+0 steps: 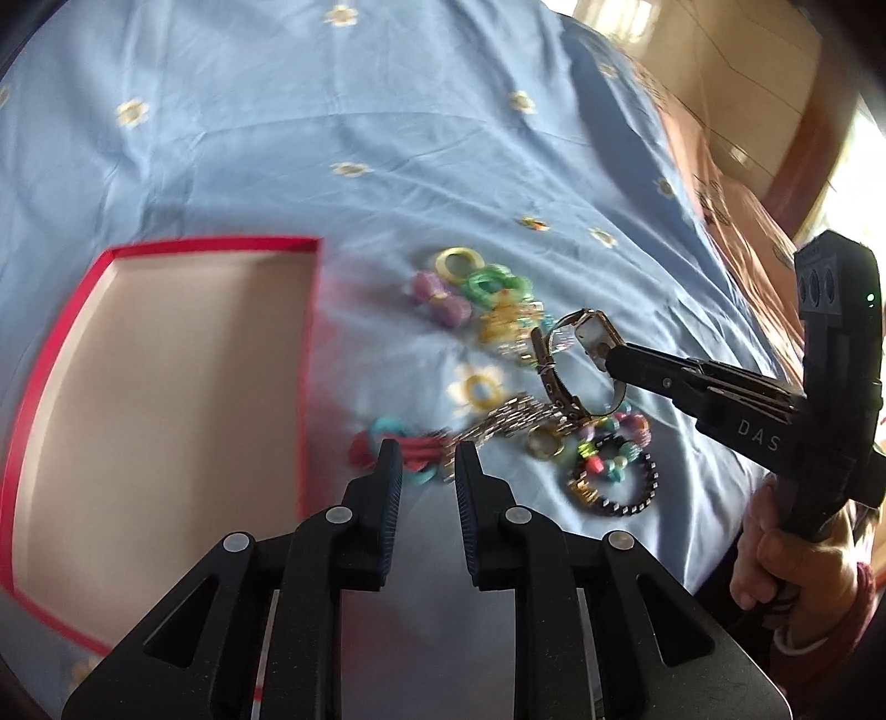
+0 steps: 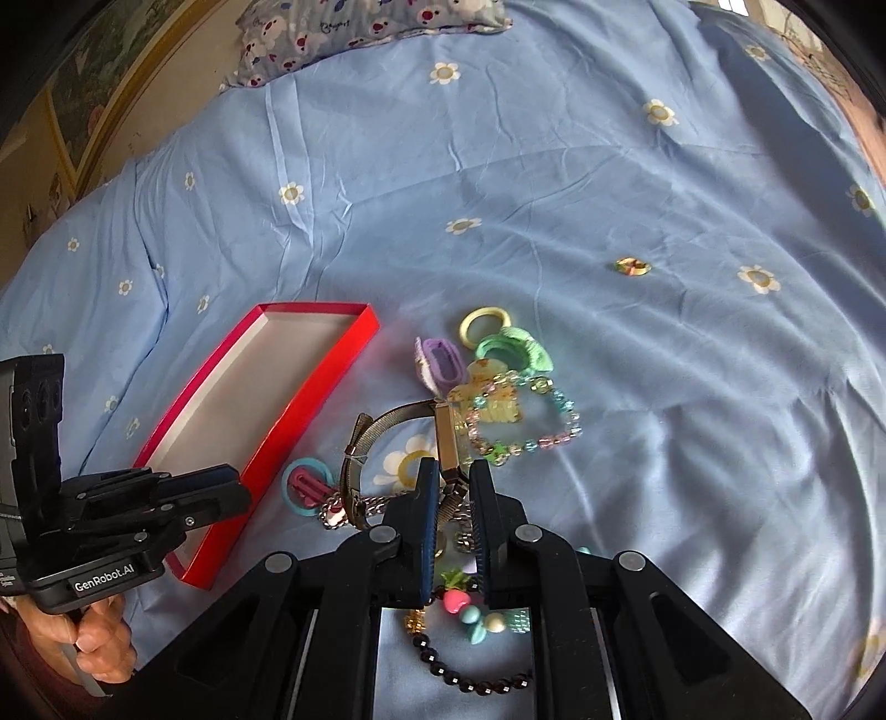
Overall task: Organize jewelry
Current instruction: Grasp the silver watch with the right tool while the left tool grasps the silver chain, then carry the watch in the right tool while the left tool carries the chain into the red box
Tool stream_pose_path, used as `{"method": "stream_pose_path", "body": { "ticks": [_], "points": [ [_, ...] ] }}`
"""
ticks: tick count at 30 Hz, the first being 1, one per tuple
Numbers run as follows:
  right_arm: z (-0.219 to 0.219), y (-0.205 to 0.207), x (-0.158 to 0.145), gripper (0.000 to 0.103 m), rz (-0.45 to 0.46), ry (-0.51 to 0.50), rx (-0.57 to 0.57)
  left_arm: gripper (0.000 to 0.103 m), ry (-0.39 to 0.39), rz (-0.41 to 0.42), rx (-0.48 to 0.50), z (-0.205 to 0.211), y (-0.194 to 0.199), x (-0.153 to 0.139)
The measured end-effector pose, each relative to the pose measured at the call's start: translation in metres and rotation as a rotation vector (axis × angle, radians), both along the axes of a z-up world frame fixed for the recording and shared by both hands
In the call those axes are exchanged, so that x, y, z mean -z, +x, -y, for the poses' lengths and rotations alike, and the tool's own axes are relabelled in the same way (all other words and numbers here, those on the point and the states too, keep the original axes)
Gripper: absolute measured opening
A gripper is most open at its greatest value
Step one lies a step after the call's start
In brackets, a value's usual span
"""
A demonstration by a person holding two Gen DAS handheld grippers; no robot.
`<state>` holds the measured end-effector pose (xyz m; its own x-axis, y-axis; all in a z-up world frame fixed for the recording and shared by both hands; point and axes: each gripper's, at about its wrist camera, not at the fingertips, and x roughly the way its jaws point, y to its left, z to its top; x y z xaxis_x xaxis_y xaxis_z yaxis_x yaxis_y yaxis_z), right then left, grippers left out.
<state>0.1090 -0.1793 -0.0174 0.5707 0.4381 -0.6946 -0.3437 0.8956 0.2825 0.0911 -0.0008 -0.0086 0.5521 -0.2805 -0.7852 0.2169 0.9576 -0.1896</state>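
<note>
Pinching the watch (image 2: pixel 447 443) by its rectangular case: right gripper (image 2: pixel 453 482), pads pressed onto the case end, metal mesh strap looping off to the left and lifted above the pile. In the left wrist view the same watch (image 1: pixel 576 354) hangs off the right gripper's tips (image 1: pixel 606 354), over the jewelry heap.

Left gripper (image 1: pixel 427 465) has its jaws a little apart with nothing between them, tips just above a red clip (image 1: pixel 421 448) threaded in a teal ring (image 1: pixel 387 429).

Pile beside the watch:
- 1 yellow ring (image 2: pixel 485 327)
- 1 green ruffled hair tie (image 2: pixel 512 350)
- 1 purple bow clip (image 2: pixel 437 368)
- 1 pastel bead bracelet (image 2: pixel 531 426)
- 1 black bead bracelet (image 2: pixel 470 673) with coloured charms, under the right gripper
- 1 silver chain (image 1: pixel 498 423), partly hidden

One small ring (image 2: pixel 631 268) lies well apart from the pile, off to the right.

Red box (image 2: pixel 260 421), 1, shallow, pale inside, nothing in it; sits left of the pile, near but not touching.

Surface: bed with a light blue sheet (image 2: pixel 554 183) printed with white flowers, creased. One patterned pillow (image 2: pixel 376 16) at the far end. Framed picture (image 2: pixel 99 77) on the wall at left. A hand (image 2: pixel 99 642) holds the left gripper's handle; another hand (image 1: pixel 786 565) holds the right one's.
</note>
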Motion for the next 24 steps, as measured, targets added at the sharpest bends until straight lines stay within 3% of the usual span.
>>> {"method": "stream_pose_path", "body": {
  "ticks": [4, 11, 14, 16, 19, 24],
  "points": [
    [0.018, -0.003, -0.001, 0.011, 0.005, 0.001, 0.037, 0.025, 0.036, -0.01, 0.079, 0.029, 0.015, 0.008],
    [0.053, -0.003, 0.006, 0.011, -0.019, 0.019, 0.109, 0.025, 0.099, -0.091, 0.193, 0.069, 0.045, 0.041],
    [0.063, 0.0, 0.009, 0.011, -0.031, 0.031, 0.127, 0.025, 0.142, -0.082, 0.197, 0.077, 0.049, 0.049],
    [0.065, 0.0, 0.009, 0.011, -0.035, 0.039, 0.133, 0.012, 0.13, -0.08, 0.193, 0.075, 0.051, 0.048],
    [0.065, 0.0, 0.008, 0.011, -0.032, 0.043, 0.131, 0.011, 0.085, -0.092, 0.182, 0.067, 0.053, 0.048],
    [0.059, -0.001, 0.007, 0.011, -0.027, 0.044, 0.121, 0.011, 0.08, -0.056, 0.163, 0.061, 0.044, 0.04]
  ]
}}
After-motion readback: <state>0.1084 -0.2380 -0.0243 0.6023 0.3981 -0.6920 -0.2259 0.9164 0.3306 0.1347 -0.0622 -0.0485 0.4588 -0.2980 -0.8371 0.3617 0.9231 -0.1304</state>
